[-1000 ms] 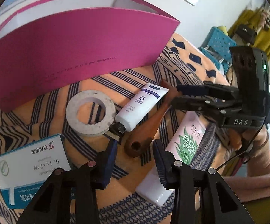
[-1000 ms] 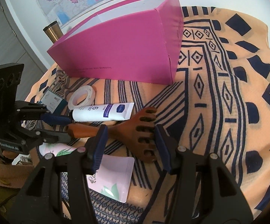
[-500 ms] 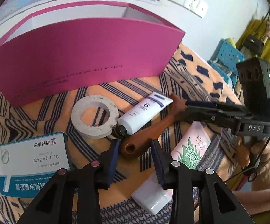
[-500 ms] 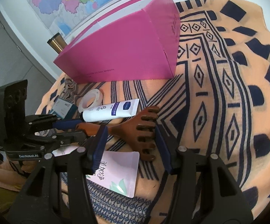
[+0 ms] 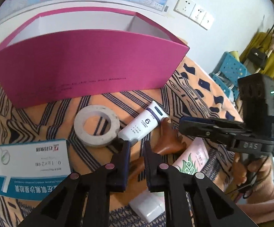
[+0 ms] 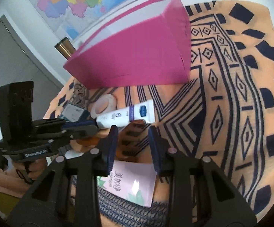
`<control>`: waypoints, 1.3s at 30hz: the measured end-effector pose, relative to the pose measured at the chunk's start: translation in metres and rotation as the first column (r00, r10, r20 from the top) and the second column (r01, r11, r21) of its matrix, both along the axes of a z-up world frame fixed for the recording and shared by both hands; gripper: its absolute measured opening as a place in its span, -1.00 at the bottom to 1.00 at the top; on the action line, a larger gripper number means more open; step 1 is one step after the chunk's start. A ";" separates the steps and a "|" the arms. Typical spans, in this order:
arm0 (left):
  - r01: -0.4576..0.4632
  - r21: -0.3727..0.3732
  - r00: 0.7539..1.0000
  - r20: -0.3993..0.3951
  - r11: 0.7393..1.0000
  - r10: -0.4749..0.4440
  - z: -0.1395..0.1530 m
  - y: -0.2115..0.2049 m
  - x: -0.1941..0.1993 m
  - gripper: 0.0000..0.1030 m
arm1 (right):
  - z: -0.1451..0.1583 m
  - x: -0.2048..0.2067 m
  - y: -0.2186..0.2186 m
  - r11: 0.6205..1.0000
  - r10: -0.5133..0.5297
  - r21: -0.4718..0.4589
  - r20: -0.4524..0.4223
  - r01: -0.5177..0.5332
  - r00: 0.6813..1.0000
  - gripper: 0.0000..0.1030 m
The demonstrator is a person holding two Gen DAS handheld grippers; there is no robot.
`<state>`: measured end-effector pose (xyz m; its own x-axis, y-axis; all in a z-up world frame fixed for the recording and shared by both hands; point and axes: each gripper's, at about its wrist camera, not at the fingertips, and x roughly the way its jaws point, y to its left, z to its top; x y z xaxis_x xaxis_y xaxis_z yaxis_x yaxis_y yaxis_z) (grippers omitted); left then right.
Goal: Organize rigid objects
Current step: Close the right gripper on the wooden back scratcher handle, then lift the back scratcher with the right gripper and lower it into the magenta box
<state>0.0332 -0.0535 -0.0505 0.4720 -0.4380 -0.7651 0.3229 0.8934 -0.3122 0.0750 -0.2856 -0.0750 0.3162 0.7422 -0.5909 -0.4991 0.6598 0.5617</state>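
Left wrist view: left hand-held gripper (image 5: pixel 137 147) angled down, clamped on wooden scratcher's (image 5: pixel 167 141) handle; right hand-held gripper (image 6: pixel 133 132) closing around its head.

place: you're working in a home room
cues: wall map (image 6: pixel 74 1), hanging coat (image 5: pixel 269 60), patterned tablecloth (image 6: pixel 231 94)

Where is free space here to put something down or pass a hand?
Free: the wide stretch of patterned cloth right of the pink box, seen from the right wrist. Crowded: in front of the box, where tape roll, white tube, wooden scratcher, aloe tube and medicine carton lie close together.
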 end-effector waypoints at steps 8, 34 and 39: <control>-0.003 0.035 1.000 0.004 0.999 0.003 0.003 0.020 -0.021 -0.21 | -0.006 0.004 0.004 0.997 0.063 -0.035 -0.030 -0.064 0.998 0.00; -0.056 0.133 0.998 0.033 0.990 0.052 -0.011 0.003 -0.029 -0.26 | 0.016 -0.007 0.016 0.992 0.116 -0.066 0.117 -0.109 0.986 -0.13; -0.055 0.146 0.998 0.040 0.988 0.050 -0.013 0.002 -0.027 -0.26 | 0.028 -0.008 0.012 0.989 0.140 0.021 0.142 -0.145 0.980 -0.13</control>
<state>0.0063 -0.0518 -0.0635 0.5195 -0.2957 -0.8016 0.2832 0.9448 -0.1650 0.0671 -0.2739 -0.0468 0.2840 0.8029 -0.5241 -0.6618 0.5597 0.4988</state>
